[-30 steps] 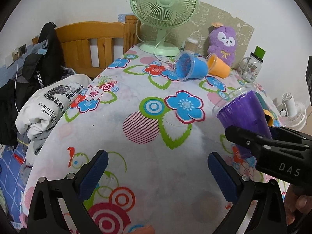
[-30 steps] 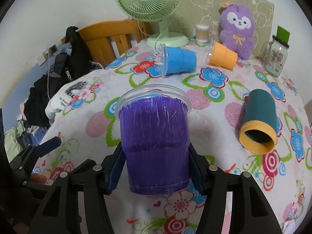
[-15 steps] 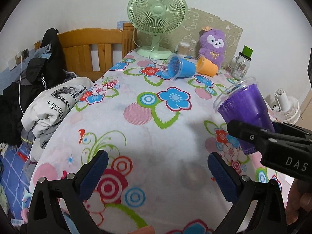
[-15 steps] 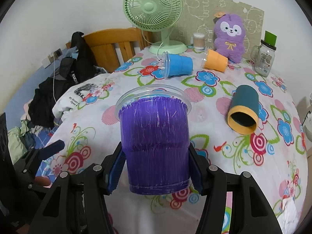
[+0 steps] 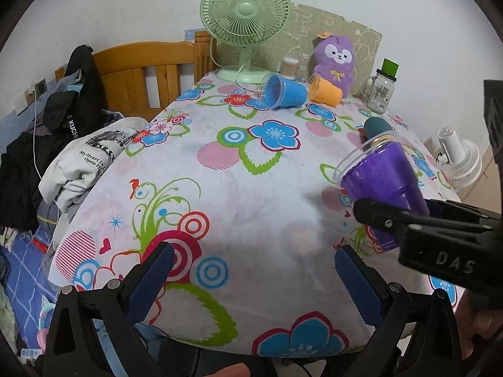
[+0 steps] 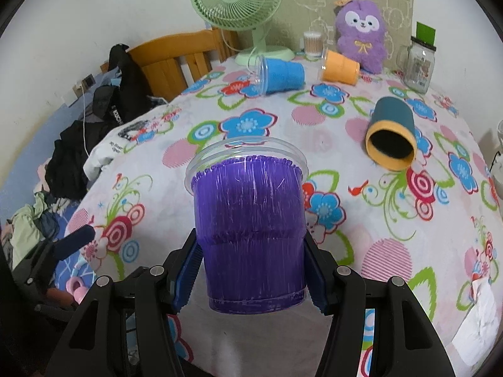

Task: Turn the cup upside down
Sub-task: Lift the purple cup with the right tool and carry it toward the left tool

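Note:
My right gripper (image 6: 253, 270) is shut on a purple cup (image 6: 250, 229) with a clear plastic rim. It holds the cup in the air above the near part of the flowered table (image 6: 371, 207), rim pointing away from the camera. In the left wrist view the purple cup (image 5: 382, 182) is tilted, rim up and to the left, with the right gripper (image 5: 408, 220) across its base. My left gripper (image 5: 251, 273) is open and empty over the table's near edge.
A blue cup (image 6: 279, 73), an orange cup (image 6: 341, 67) and a teal cup with an orange rim (image 6: 391, 136) lie on their sides. A green fan (image 6: 242, 3), purple plush (image 6: 361, 34) and glass jar (image 6: 419, 62) stand at the back. Clothes (image 5: 85, 154) are piled left.
Both grippers have pulled back and up from the table, so more of the cloth shows. The purple cup stays gripped and is lifted higher; the left gripper stays open.

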